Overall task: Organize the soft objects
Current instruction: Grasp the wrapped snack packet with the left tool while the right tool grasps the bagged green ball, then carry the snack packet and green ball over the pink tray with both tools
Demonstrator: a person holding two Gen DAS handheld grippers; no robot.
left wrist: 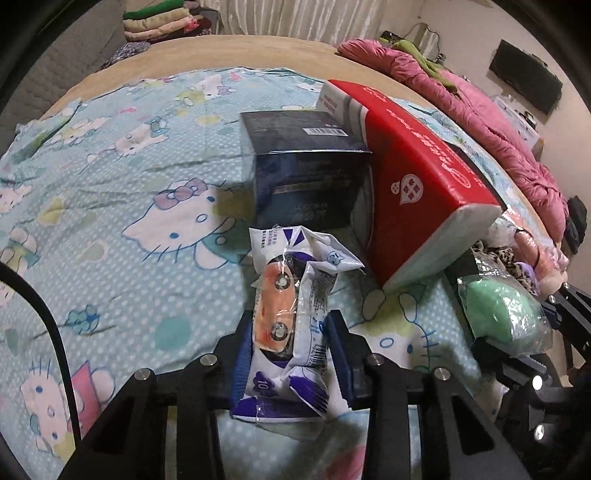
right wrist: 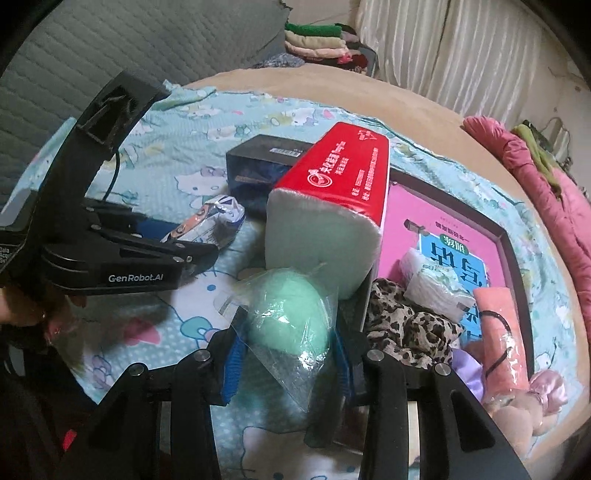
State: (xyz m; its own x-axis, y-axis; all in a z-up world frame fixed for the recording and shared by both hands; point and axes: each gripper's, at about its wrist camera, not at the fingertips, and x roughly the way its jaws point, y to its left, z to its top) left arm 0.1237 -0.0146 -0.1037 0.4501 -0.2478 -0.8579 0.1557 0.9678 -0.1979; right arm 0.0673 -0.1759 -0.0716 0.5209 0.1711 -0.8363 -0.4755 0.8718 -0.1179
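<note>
My left gripper (left wrist: 291,354) is shut on a white and purple soft packet (left wrist: 291,317) and holds it over the Hello Kitty sheet; the packet also shows in the right wrist view (right wrist: 207,225). My right gripper (right wrist: 286,354) is shut on a green sponge in a clear bag (right wrist: 288,317), which also shows at the right of the left wrist view (left wrist: 506,314). A red tissue pack (right wrist: 332,206) leans on the rim of a box lid (right wrist: 517,266) holding a leopard cloth (right wrist: 406,314), a white pack (right wrist: 432,277) and a pink item (right wrist: 498,328).
A dark box (left wrist: 310,166) stands on the sheet behind the packet, beside the red tissue pack (left wrist: 424,184). A pink quilt (left wrist: 480,118) lies along the bed's far right edge. Folded clothes (left wrist: 162,22) are stacked beyond the bed. The left gripper's body (right wrist: 110,251) is at left.
</note>
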